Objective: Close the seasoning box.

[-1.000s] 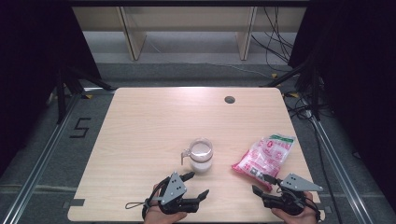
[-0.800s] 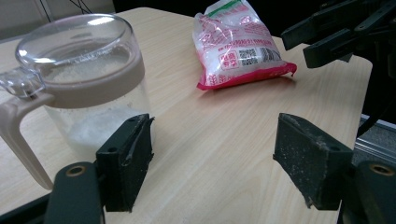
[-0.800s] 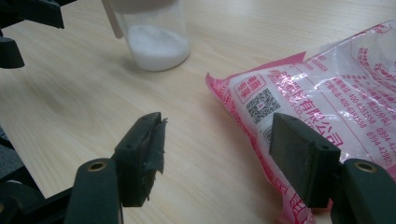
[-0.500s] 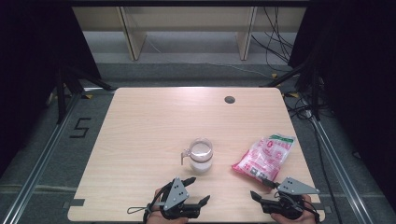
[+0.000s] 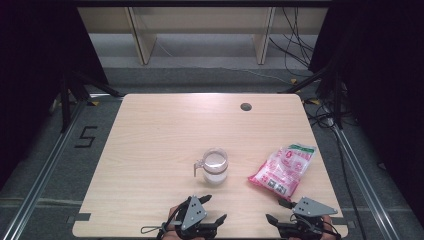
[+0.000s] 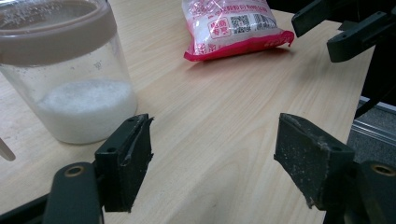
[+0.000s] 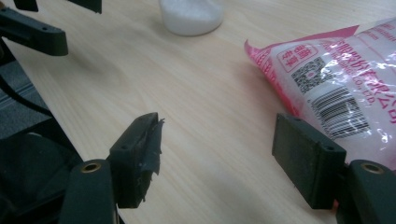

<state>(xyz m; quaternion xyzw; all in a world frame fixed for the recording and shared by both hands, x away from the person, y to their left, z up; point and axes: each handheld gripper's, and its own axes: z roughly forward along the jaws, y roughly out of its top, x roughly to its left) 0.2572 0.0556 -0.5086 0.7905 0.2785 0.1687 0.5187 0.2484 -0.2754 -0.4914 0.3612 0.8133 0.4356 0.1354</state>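
A clear lidded jar [image 5: 216,165] with white granules in its bottom and a small side handle stands mid-table. A pink and white packet [image 5: 284,169] lies flat to its right. My left gripper [image 5: 215,208] sits at the near edge, just before the jar, open with nothing between its fingers. My right gripper [image 5: 276,210] rests near the packet's front corner, also open and holding nothing. In the left gripper view the jar [image 6: 70,79] is ahead left of the gripper [image 6: 215,154]. In the right gripper view the packet [image 7: 345,79] lies beside the right pad of the gripper [image 7: 217,154].
The wooden table [image 5: 165,135] has a dark cable hole [image 5: 245,106] at its far right. Beyond the far edge stands a low shelf [image 5: 200,25]. Cables [image 5: 320,110] lie on the floor at the right. The right gripper's jaws show at the top right of the left gripper view.
Both grippers have slid slightly back toward the table's near edge. The jar and the packet have not moved.
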